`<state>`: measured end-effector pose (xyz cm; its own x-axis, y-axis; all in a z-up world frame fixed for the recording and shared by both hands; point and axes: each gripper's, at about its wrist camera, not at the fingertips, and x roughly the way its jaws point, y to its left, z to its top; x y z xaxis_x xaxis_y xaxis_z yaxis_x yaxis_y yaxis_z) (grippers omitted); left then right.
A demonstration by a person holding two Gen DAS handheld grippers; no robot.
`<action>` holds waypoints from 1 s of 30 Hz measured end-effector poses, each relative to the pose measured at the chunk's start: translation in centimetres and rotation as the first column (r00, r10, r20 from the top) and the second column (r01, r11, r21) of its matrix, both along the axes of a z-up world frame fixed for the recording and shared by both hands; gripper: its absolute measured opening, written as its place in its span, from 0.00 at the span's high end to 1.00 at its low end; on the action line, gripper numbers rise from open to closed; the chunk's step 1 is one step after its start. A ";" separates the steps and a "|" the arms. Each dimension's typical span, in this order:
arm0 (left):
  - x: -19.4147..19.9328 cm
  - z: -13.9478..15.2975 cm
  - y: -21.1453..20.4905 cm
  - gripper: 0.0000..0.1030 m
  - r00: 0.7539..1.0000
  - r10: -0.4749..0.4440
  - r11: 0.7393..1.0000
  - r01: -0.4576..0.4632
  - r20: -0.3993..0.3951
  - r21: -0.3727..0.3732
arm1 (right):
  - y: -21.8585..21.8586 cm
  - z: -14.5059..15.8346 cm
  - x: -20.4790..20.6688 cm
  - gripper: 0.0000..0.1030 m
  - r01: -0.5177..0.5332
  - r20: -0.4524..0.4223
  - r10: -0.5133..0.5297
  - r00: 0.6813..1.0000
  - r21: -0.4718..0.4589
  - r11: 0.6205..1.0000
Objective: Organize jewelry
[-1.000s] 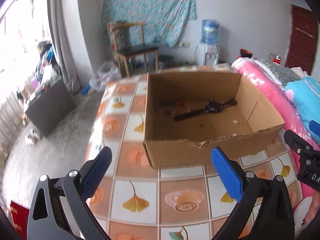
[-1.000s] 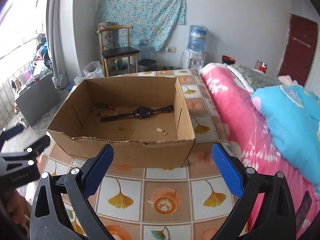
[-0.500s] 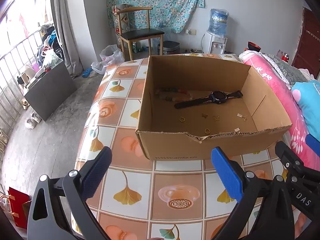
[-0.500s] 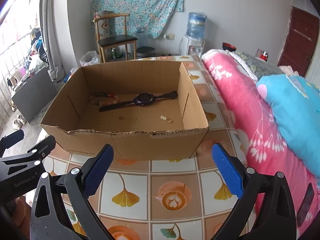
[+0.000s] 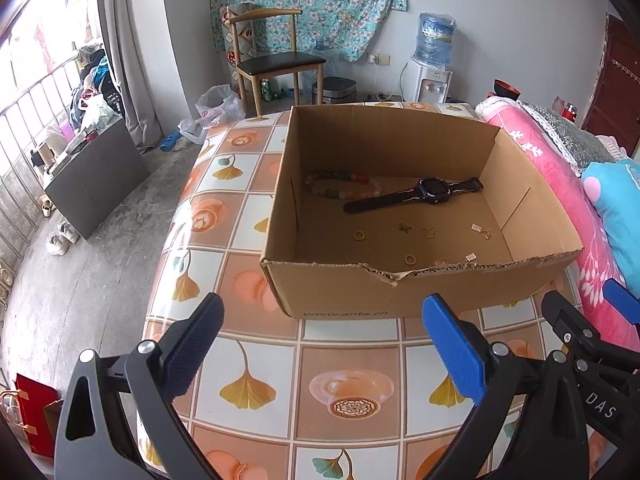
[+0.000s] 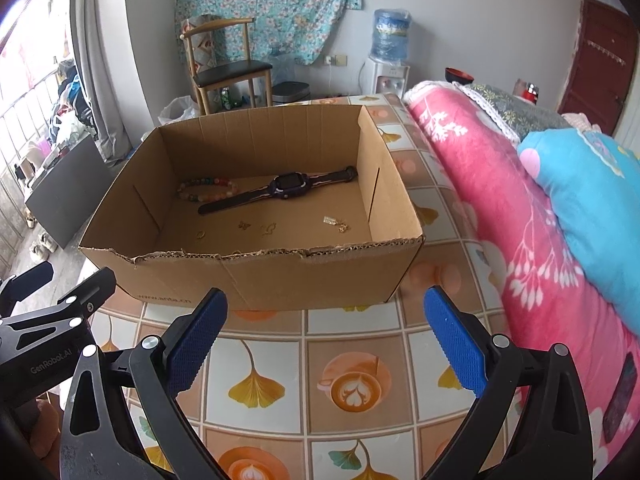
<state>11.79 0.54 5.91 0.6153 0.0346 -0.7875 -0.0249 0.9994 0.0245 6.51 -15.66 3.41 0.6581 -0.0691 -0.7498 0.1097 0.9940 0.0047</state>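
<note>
Cardboard dominates both views: an open cardboard box (image 5: 400, 292) sits on the table (image 5: 280, 380), whose cloth is a grid of orange and white tiles printed with ginkgo leaves and coffee cups. Down on the box floor, a dark watch (image 5: 414, 194) lies stretched out flat, strap ends spread, and just beside its left end curls a beaded bracelet (image 5: 340, 182) in pastel stones. Nearer the front wall, scattered small gold pieces: a gold ring (image 5: 359, 235), another ring (image 5: 410, 259) close to the torn front rim, and little earrings (image 5: 480, 231) over towards the right wall.

Left gripper (image 5: 320, 340) hovers short of the box's front wall, blue pads spread wide, nothing between them. Right gripper (image 6: 326, 332), same story: jaws wide apart, empty, just shy of the box, with the other tool's black frame poking in at lower left of its view.

Now the room. A pink floral quilt (image 6: 500, 208) and a blue pillow (image 6: 592, 196) press against the table's right edge. At the back, a wooden chair (image 5: 276, 64) stands under a floral cloth (image 5: 312, 4) hung on the grey wall, a water dispenser (image 5: 430, 64) to its right, a dark red door (image 6: 604, 60) at far right. Left side: curtain, railing, bare concrete floor, shoes.
</note>
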 end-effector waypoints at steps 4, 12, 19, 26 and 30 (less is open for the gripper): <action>0.1 -0.1 0.0 0.05 1.000 -0.002 1.000 0.002 0.001 -0.001 | 0.0 0.0 0.0 0.08 0.002 -0.002 -0.002 1.000 0.004 1.000; 0.1 -0.3 -0.1 0.05 1.000 -0.005 1.000 0.005 -0.007 -0.002 | -0.1 -0.1 0.1 0.08 -0.001 -0.002 0.001 1.000 0.005 1.000; 0.2 -0.4 0.0 0.05 1.000 -0.005 1.000 0.005 -0.007 -0.003 | -0.2 0.0 0.1 0.08 -0.002 -0.002 0.002 1.000 0.006 1.000; 0.2 -0.4 0.0 0.05 1.000 -0.005 1.000 0.005 -0.008 -0.004 | -0.1 -0.1 0.0 0.08 0.000 -0.003 0.000 1.000 0.008 1.000; 0.2 -0.4 -0.1 0.05 1.000 -0.005 1.000 0.005 -0.009 -0.003 | 0.0 -0.1 -0.1 0.08 0.001 -0.004 -0.001 1.000 0.009 1.000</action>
